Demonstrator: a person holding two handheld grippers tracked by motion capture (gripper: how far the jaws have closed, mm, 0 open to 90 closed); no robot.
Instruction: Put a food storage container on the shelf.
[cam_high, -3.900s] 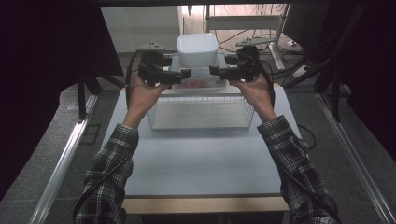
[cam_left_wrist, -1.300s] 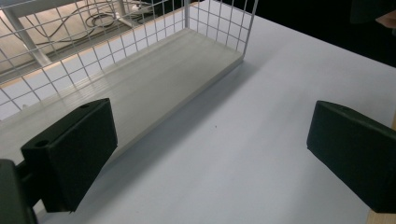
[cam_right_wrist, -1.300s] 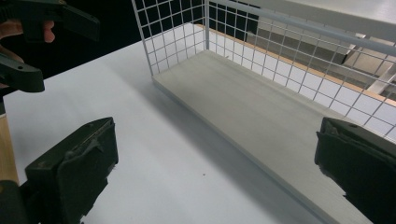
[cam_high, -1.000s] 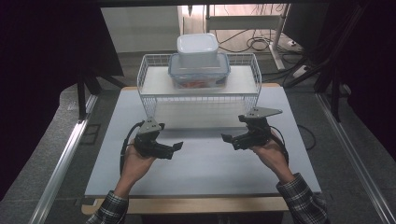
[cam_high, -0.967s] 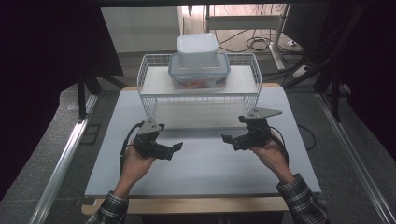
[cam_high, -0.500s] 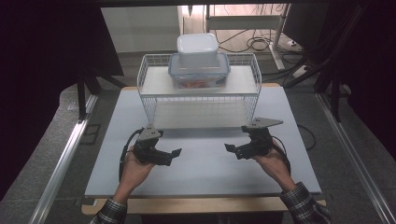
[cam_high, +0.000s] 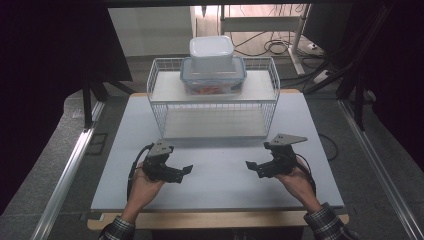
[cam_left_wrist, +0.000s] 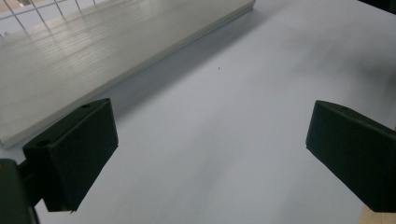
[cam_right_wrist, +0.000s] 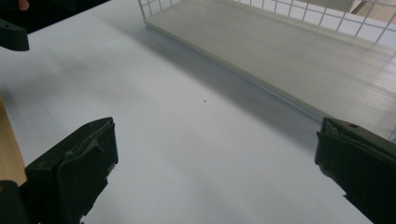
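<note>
The left gripper (cam_high: 186, 171) and the right gripper (cam_high: 250, 166) sit low over the pale grey table (cam_high: 220, 190), near the front edge, with their jaws spread wide and nothing between them. Well away from both, at the back, stands a white wire shelf rack (cam_high: 214, 107). On its top board rests a clear plastic box with a blue rim (cam_high: 213, 80), and a smaller white plastic box (cam_high: 211, 52) sits on top of that one.

Laboratory recording station: dark curtains (cam_high: 55, 45) at 9 and 3 o'clock, floor cables (cam_high: 272, 45) at 12 o'clock.
</note>
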